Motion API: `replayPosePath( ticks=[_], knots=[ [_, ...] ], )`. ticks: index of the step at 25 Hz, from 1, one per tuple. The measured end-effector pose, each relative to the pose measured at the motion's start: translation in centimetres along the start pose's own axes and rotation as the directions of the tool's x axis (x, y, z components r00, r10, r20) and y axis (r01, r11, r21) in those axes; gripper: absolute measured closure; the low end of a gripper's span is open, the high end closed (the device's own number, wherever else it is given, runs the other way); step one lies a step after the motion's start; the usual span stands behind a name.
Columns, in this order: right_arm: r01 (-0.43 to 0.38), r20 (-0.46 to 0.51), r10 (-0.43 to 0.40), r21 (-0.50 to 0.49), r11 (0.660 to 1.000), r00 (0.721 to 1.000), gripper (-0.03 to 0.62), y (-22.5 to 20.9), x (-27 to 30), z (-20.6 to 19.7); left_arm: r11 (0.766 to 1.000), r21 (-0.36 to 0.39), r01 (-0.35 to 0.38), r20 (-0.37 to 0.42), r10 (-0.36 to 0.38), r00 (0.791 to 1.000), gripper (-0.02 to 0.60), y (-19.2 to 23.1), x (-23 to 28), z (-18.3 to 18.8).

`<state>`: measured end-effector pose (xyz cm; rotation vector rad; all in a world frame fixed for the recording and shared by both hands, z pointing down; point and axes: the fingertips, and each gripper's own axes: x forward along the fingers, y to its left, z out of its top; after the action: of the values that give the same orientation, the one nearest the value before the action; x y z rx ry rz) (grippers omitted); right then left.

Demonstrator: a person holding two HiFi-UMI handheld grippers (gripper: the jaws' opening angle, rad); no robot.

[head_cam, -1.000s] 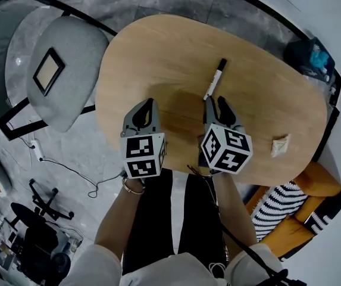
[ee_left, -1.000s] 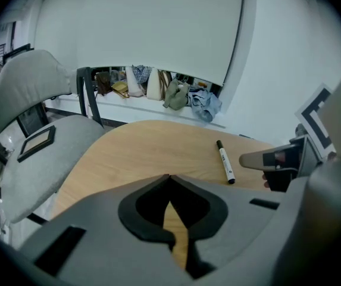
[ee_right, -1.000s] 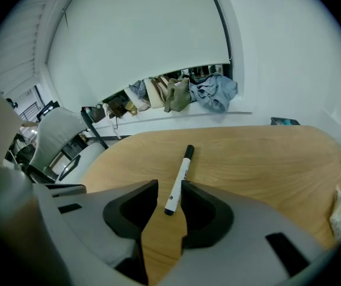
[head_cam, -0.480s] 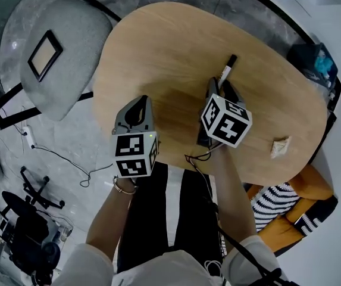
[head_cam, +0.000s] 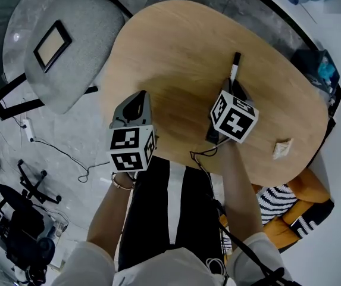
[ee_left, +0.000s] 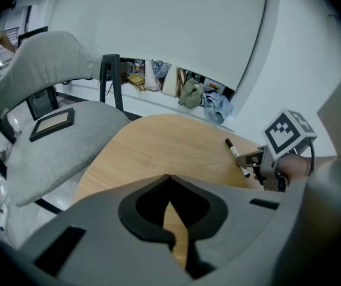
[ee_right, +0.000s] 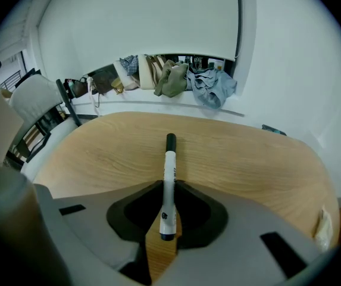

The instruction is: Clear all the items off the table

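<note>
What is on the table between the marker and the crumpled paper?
Nothing: only bare tabletop lies between the marker and the crumpled paper, as the head view shows.

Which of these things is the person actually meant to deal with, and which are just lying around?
Part of the job: marker, crumpled paper scrap, both on the table.
Just lying about: picture frame on the grey chair, striped cushion, clothes heaped by the wall.

i read the table [head_cam: 176,46] as pale wood, smooth, low sheen. marker [ee_right: 169,171]: glossy white plastic, black cap. chair [head_cam: 69,70]: grey matt cloth. left gripper [ee_left: 169,180] & right gripper [ee_right: 168,186]: matt grey plastic w/ black rubbery pads [ee_right: 203,214]. floor [head_cam: 51,130]: polished stone.
</note>
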<state>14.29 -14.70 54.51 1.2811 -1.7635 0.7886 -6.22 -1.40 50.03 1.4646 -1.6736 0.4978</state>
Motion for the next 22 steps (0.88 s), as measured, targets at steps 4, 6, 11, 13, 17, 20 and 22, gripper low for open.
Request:
replayPosePath(
  ticks=[4, 6, 11, 13, 17, 20, 22],
  knots=[
    [-0.014, -0.006, 0.014, -0.015, 1.000, 1.000, 0.513, 0.0, -0.2, 0.0, 0.999, -0.028, -0.023, 0.013, 0.024, 1.000, 0.574, 1.2, -0.7, -0.3],
    [-0.022, 0.005, 0.022, -0.030, 0.999, 1.000, 0.514, 0.4, -0.8, 0.1, 0.998, -0.046, -0.036, 0.020, 0.037, 0.999, 0.574, 1.9, -1.1, -0.7],
    [-0.075, 0.026, 0.077, -0.074, 0.994, 0.997, 0.513, 3.7, -2.6, -0.3, 0.990, -0.108, -0.094, 0.037, 0.098, 0.995, 0.574, 4.8, -2.9, -1.7],
    [-0.113, 0.019, 0.116, -0.109, 0.988, 0.993, 0.513, 5.9, -3.1, -0.8, 0.983, -0.140, -0.120, 0.046, 0.128, 0.991, 0.574, 6.1, -3.8, -2.1],
    [-0.207, -0.007, 0.211, -0.228, 0.951, 0.977, 0.513, 12.3, -4.3, -1.9, 0.961, -0.211, -0.177, 0.064, 0.194, 0.979, 0.574, 9.2, -6.3, -3.1],
    [-0.277, -0.020, 0.284, -0.297, 0.914, 0.959, 0.514, 17.2, -5.4, -2.2, 0.937, -0.270, -0.220, 0.072, 0.247, 0.966, 0.574, 11.8, -8.2, -4.4],
    [-0.316, -0.030, 0.325, -0.333, 0.888, 0.945, 0.514, 20.4, -6.3, -2.7, 0.919, -0.309, -0.244, 0.074, 0.279, 0.957, 0.574, 13.6, -9.5, -5.4]
  ],
)
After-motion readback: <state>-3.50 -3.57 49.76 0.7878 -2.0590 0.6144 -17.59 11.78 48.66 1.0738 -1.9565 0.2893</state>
